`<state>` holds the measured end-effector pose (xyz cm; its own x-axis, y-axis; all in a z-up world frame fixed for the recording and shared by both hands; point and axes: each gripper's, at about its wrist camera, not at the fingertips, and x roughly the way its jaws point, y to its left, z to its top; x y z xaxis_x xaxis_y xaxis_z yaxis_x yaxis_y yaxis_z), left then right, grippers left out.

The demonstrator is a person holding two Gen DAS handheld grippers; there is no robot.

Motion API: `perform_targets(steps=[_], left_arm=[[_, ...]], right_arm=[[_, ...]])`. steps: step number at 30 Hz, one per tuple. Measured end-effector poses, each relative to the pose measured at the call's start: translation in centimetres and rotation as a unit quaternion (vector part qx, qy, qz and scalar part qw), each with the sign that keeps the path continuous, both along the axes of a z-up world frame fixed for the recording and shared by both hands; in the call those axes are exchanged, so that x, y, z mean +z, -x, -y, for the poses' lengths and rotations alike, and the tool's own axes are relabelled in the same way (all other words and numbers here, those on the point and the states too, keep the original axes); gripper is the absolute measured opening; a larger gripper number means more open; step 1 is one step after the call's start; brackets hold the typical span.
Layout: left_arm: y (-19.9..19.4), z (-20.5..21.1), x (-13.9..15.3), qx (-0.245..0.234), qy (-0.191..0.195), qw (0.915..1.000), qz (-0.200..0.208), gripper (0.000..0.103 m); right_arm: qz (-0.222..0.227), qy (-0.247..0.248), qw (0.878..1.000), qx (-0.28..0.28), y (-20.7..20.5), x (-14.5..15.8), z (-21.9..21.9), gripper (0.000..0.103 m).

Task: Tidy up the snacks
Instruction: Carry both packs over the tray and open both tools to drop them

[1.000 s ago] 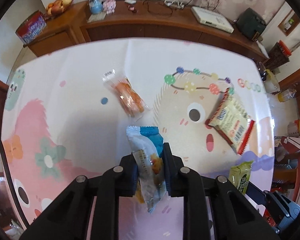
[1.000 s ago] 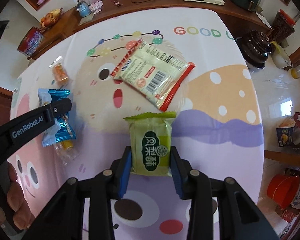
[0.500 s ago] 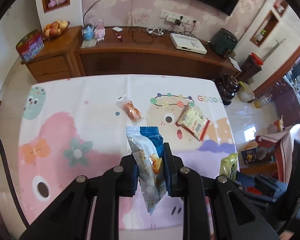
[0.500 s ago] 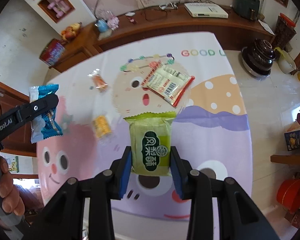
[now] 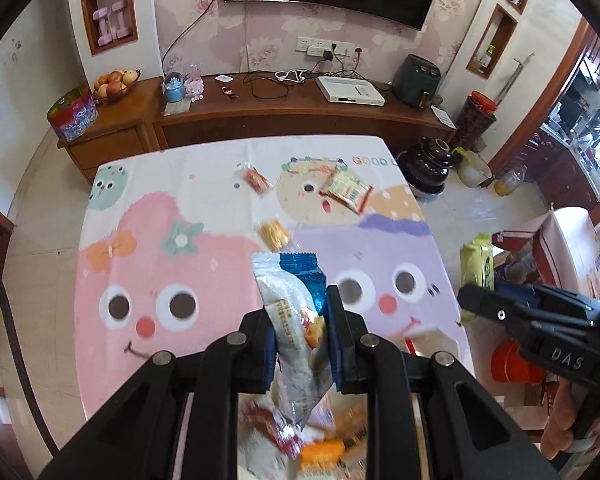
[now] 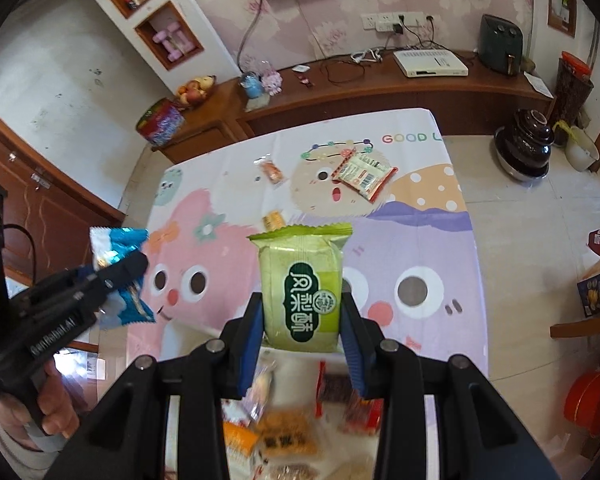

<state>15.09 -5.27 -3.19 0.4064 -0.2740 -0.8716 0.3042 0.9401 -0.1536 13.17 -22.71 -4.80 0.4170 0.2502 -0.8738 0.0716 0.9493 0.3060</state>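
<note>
Carrying two packs at once, both held above a blurry pile of snacks (image 6: 284,436) at the near table edge — looks like the collection spot, container type can't tell. Left gripper (image 5: 298,332) clamped tight on a blue-and-white snack pack (image 5: 296,320), pack upright between the pads, tail hanging below. Right gripper (image 6: 302,320) closed on a green pastry pack (image 6: 302,292), pads on both sides, label facing cam. Neither dropped yet.

Left on the cartoon tablecloth (image 5: 220,184): 3 items. Small orange pack (image 5: 256,179) toward the far side, red-edged flat packet (image 5: 346,190) to the right of it, small yellow pack (image 5: 274,234) mid-table, nearest to the held ones. All well apart from each other.

Progress est.: past halfway. Pile already has several wrappers (orange, red, others too blurred to ID), 2 in transit, 3 to go. Remaining steps as I read it: release both over the pile, then go back for the yellow, orange and red-edged ones. Risk: the blue-and-white pack is gripped mid-body, could swing on release.
</note>
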Motion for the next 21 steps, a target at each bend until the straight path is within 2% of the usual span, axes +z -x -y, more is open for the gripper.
perform_targets(steps=[10,14,21], left_arm=[[7.8,-1.4,0.0,0.012,-0.008,0.9998,0.011,0.019],[10.1,-2.1,-0.8,0.019,-0.026,0.9994,0.013,0.019],[12.9,-3.1,-3.3,0.028,-0.058,0.9979,-0.002,0.019]], right_arm=[[0.02,-0.006,1.0,0.006,6.8,2.3,-1.4,0.037],[0.015,-0.013,1.0,0.011,8.8,2.1,-1.9,0.037],[0.005,0.005,1.0,0.025,11.4,1.2,-3.1,0.037]])
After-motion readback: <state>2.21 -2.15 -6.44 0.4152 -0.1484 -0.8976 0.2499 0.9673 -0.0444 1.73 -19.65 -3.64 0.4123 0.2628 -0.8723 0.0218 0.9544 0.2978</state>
